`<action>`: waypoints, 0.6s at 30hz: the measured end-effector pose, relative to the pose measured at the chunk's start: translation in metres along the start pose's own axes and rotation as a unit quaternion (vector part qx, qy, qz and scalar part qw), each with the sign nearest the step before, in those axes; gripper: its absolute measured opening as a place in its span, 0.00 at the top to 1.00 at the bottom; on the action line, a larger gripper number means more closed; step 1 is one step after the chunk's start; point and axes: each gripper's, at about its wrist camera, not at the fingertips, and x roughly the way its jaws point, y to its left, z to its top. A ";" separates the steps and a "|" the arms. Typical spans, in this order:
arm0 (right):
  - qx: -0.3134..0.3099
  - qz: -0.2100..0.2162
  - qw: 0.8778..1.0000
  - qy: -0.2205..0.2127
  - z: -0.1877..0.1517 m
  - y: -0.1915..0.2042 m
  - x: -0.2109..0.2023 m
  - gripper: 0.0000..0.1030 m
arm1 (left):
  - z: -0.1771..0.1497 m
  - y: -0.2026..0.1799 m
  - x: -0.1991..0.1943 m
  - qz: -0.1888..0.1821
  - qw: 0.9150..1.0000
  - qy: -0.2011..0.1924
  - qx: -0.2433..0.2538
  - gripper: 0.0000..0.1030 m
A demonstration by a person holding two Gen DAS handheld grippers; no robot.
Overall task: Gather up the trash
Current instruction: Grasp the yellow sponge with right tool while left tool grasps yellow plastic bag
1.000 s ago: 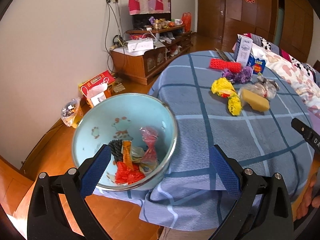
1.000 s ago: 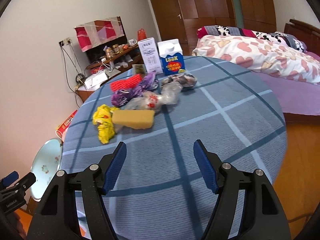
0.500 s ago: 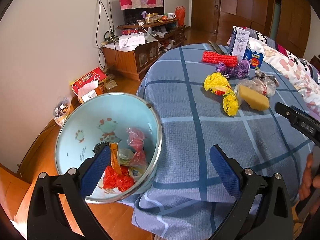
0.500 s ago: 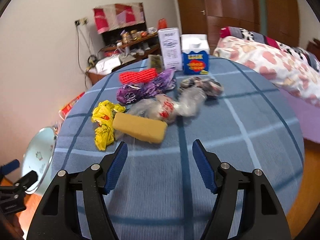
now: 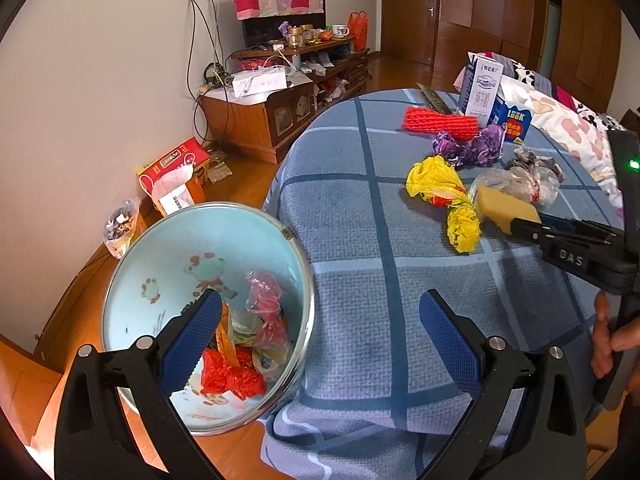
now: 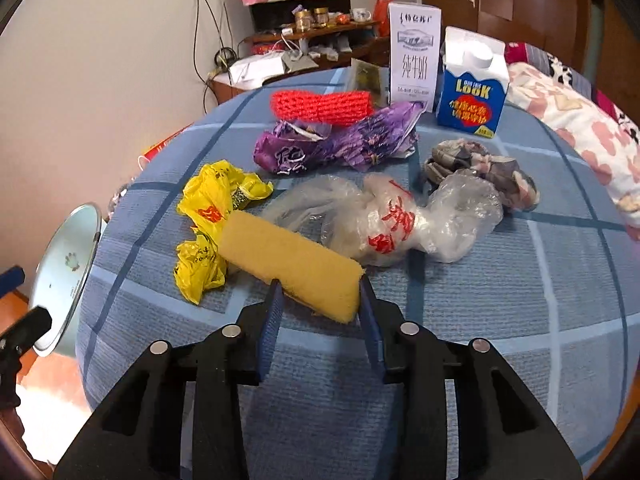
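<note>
A yellow sponge (image 6: 288, 260) lies on the blue checked tablecloth (image 6: 500, 320). My right gripper (image 6: 322, 292) has closed in around the sponge's near end, its pads touching both sides; it also shows in the left wrist view (image 5: 528, 228). Beside the sponge lie a yellow plastic bag (image 6: 212, 216), a clear plastic bag (image 6: 392, 220), a purple wrapper (image 6: 340, 144), a red foam net (image 6: 320, 106) and a grey crumpled wrapper (image 6: 480, 168). My left gripper (image 5: 320, 332) is open and empty, over the edge of a light blue basin (image 5: 160, 264) that holds several pieces of trash (image 5: 248, 344).
Two milk cartons, one white (image 6: 414, 60) and one blue (image 6: 472, 84), stand at the table's far side. A bed with a patterned quilt (image 6: 580, 128) is to the right. A wooden cabinet (image 5: 272, 112) and a red box (image 5: 176, 172) stand by the wall.
My right gripper moved forward to the sponge and narrowed from wide open to closed around its near end. The left gripper shifted slightly; the basin stays beneath it.
</note>
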 end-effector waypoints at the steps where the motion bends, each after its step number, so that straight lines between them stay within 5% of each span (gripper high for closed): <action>1: 0.005 0.003 1.000 -0.005 -0.002 -0.001 -0.004 0.71 | 0.001 -0.002 0.001 -0.007 1.000 -0.001 0.000 0.06; 5: 0.029 0.018 0.998 -0.043 -0.016 -0.012 -0.041 0.72 | 0.007 -0.011 0.005 -0.030 1.000 -0.008 -0.002 0.06; 9: 0.072 -0.028 0.994 -0.074 -0.032 -0.041 -0.076 0.72 | 0.017 -0.033 0.015 -0.037 0.999 -0.019 0.010 0.08; 13: 0.143 -0.123 0.979 -0.081 -0.050 -0.088 -0.094 0.72 | 0.031 -0.060 0.032 -0.061 0.998 -0.024 0.019 0.14; 18: 0.185 -0.125 0.971 -0.086 -0.066 -0.112 -0.107 0.71 | 0.049 -0.085 0.060 -0.089 0.996 -0.009 -0.018 0.25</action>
